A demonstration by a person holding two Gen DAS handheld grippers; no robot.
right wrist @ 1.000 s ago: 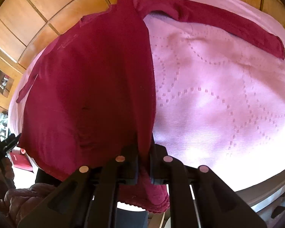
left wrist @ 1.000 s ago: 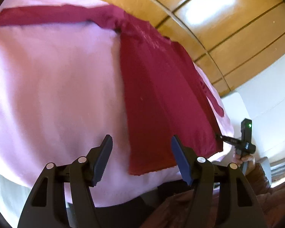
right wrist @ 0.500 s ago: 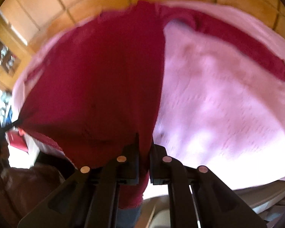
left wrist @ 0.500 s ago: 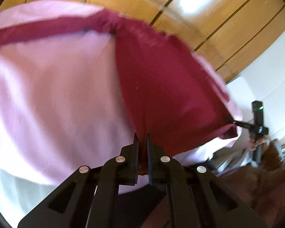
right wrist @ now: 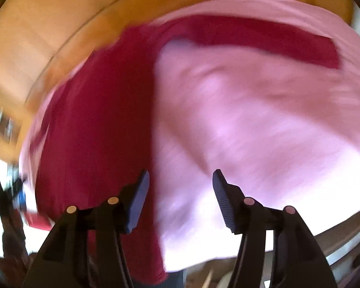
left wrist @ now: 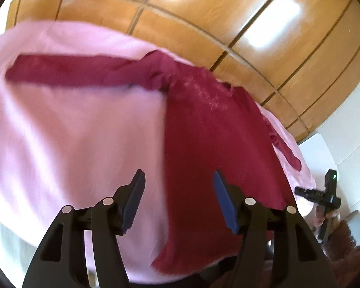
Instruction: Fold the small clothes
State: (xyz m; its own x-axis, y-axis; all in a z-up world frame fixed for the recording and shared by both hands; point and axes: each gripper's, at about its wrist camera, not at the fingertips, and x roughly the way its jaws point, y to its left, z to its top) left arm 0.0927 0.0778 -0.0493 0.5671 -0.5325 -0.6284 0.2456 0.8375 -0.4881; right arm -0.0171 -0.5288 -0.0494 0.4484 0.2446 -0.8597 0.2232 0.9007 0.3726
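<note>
We hold both grippers above the pink cloth [left wrist: 72,132], and every place below is given from that cloth.

The red top [left wrist: 216,148] lies spread on the cloth. In the left wrist view its body runs down the right part of the cloth to the near edge, where the hem hangs slightly over. One sleeve [left wrist: 72,70] stretches flat across the far part of the cloth toward its left side. The other sleeve [left wrist: 285,148] trails along the cloth's right edge.

Our left gripper [left wrist: 178,200] hovers over the near part of the cloth. Its jaws have just been opening and now stand apart, with nothing pinched. The left edge of the top's body shows in the gap, below the fingers, not pressed by them.

Our right gripper [right wrist: 180,200] is also over the near edge. Its jaws have just been opening too and stand apart, empty. In this blurred view the top [right wrist: 96,132] covers the left part of the cloth [right wrist: 252,132], and its edge passes just inside the left finger [right wrist: 136,201]. The outstretched sleeve [right wrist: 264,38] lies across the far side of the cloth.

Beyond the cloth's far edge are wooden panels [left wrist: 228,24]. Off the cloth's right side, in the left wrist view, we see the right gripper [left wrist: 324,196] and the hand [left wrist: 320,218] holding it.
</note>
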